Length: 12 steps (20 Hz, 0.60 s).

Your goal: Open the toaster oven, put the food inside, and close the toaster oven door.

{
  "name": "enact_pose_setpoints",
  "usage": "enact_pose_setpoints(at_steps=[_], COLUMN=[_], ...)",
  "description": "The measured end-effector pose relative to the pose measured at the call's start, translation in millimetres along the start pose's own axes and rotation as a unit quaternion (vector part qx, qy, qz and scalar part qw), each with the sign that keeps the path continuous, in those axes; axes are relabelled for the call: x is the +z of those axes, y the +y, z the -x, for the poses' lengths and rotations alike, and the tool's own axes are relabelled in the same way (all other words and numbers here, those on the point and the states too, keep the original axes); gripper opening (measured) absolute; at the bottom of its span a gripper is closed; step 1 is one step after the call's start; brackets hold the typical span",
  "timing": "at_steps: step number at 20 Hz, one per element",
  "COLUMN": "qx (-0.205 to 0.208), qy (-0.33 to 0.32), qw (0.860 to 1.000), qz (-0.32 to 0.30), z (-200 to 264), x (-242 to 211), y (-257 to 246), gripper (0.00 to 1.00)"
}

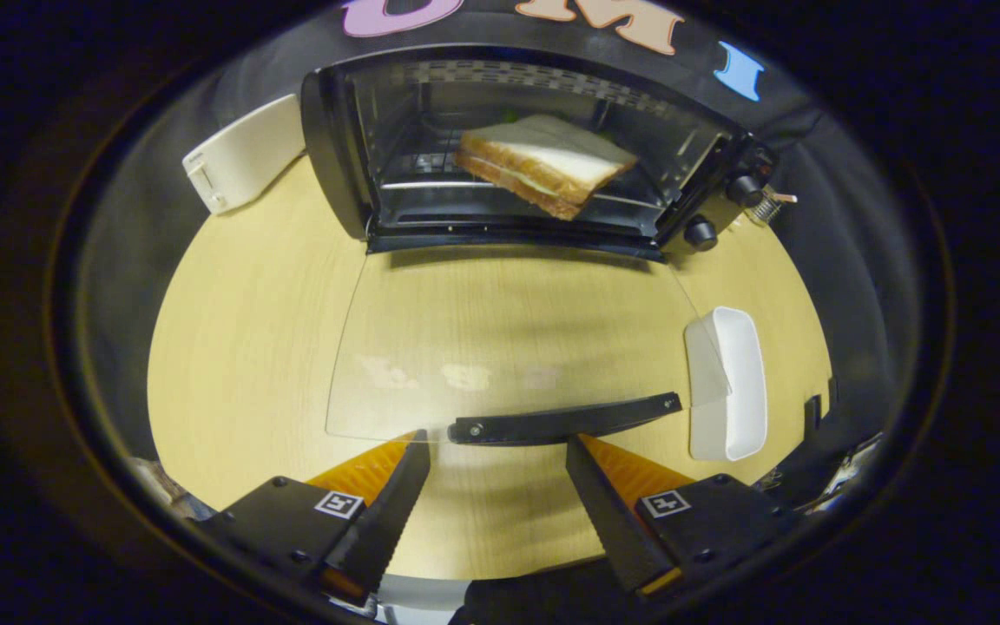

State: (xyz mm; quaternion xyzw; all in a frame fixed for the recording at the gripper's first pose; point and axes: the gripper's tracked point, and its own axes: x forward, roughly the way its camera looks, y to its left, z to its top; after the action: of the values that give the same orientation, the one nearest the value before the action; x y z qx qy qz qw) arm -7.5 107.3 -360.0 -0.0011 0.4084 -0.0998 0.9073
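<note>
— One sandwich (543, 163), is that all you have in front of you?

— Yes. I see it inside the toaster oven (517, 148), lying tilted on the wire rack, white bread on top with browned crust along its near side. The oven stands at the far edge of the table (248, 347).

— And the door?

— The glass door (509, 347) is fully down, lying flat out over the table toward me. I can see the wood grain through it. Its dark handle (565, 421) runs along the near edge of the door.

— Where is your gripper (496, 451)?

— My fingers are spread apart with nothing between them. The handle sits just ahead of the fingertips, about level with the gap; I cannot tell whether either tip touches it.

— Anything else on the table?

— A white rectangular dish (726, 382) near the right edge, just beside the right corner of the open door; the glass corner overlaps its near side in my view. A white flat object (244, 152) leans at the far left corner, just beside the oven's left wall. The oven's two knobs (721, 213) are on its right front.
</note>
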Motion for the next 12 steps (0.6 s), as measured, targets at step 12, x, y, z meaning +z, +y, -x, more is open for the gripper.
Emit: enact_pose_setpoints(at_steps=[12], qx=[-0.001], qy=[-0.067], qw=[0.998], qz=[-0.017], z=[41], x=[47], y=[-7], gripper=[1.0])
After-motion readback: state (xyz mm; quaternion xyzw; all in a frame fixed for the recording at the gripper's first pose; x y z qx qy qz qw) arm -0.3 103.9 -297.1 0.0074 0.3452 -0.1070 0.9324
